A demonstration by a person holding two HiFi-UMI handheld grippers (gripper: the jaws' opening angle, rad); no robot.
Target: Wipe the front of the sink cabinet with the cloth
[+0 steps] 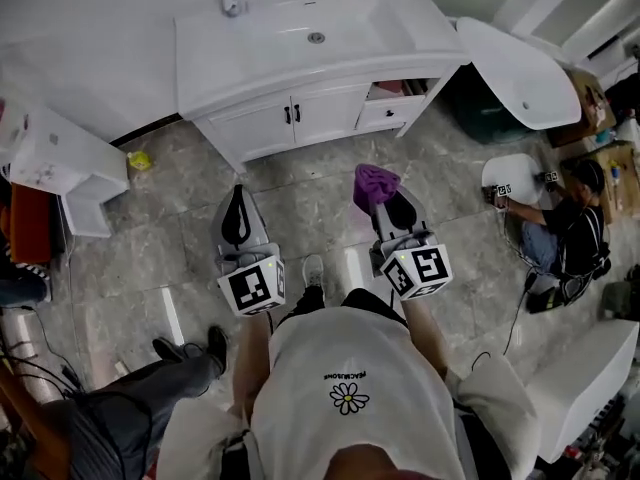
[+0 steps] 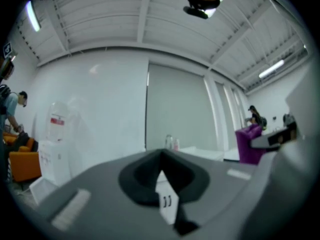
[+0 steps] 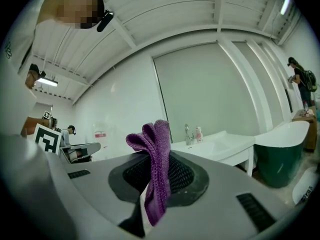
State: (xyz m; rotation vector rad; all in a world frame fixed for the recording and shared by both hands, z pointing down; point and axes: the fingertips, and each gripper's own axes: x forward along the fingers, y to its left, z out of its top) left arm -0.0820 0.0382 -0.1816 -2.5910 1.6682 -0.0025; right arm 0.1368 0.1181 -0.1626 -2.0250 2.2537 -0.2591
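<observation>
The right hand-held gripper (image 3: 152, 186), at centre right of the head view, is clenched on a purple cloth (image 3: 153, 151). In the right gripper view the cloth stands up in a folded bunch from between the jaws, with a short tail hanging below them. The left hand-held gripper (image 1: 238, 206), at centre left of the head view, has its jaws drawn together to a narrow slit, and its own view shows nothing held in them. Both point forward, side by side, over a grey marbled floor (image 1: 310, 203).

Beyond them, in the upper middle of the head view, is the white sink cabinet (image 1: 255, 128), well apart from both tools. Its front shows two doors with dark handles (image 1: 291, 115), and at the right end a drawer (image 1: 392, 112) appears to stand part open. A white bathtub (image 1: 515, 68) fills the upper right, and a seated person (image 1: 565, 230) is at the right edge.

Wiping has not begun; the step in hand looks like the approach. To do it well, bring the cloth low and square to the doors, so that fabric, not the hard jaw tips, meets the painted front. The bunch is narrow, so overlapping passes across each panel would cover it best. Work round the handles, not over them, lest the cloth snag and pull free. Keep the grip firm, and mind the drawer edge at the right.
</observation>
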